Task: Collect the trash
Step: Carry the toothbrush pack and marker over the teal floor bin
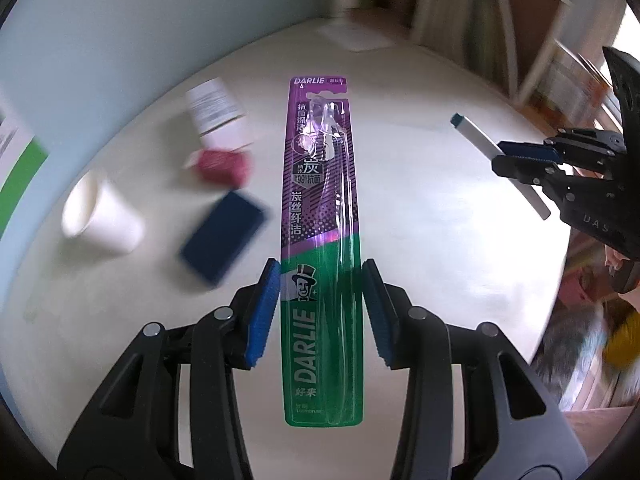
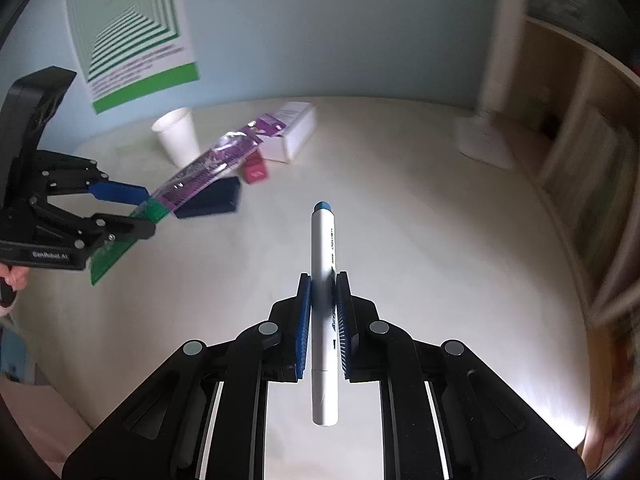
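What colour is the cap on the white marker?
Blue-teal; the cap shows best in the right wrist view.

Wall poster (image 2: 132, 36) and bookshelf (image 2: 580, 152) flank the table (image 2: 440, 240).

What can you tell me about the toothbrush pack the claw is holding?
The toothbrush pack is a long flat card, purple on top and green below, with a shiny clear plastic cover and "DARLIE" printed on it. A see-through toothbrush shows inside. It looks sealed. The left claw pinches its green end by both edges, holding it off the white table, so nothing else touches it.
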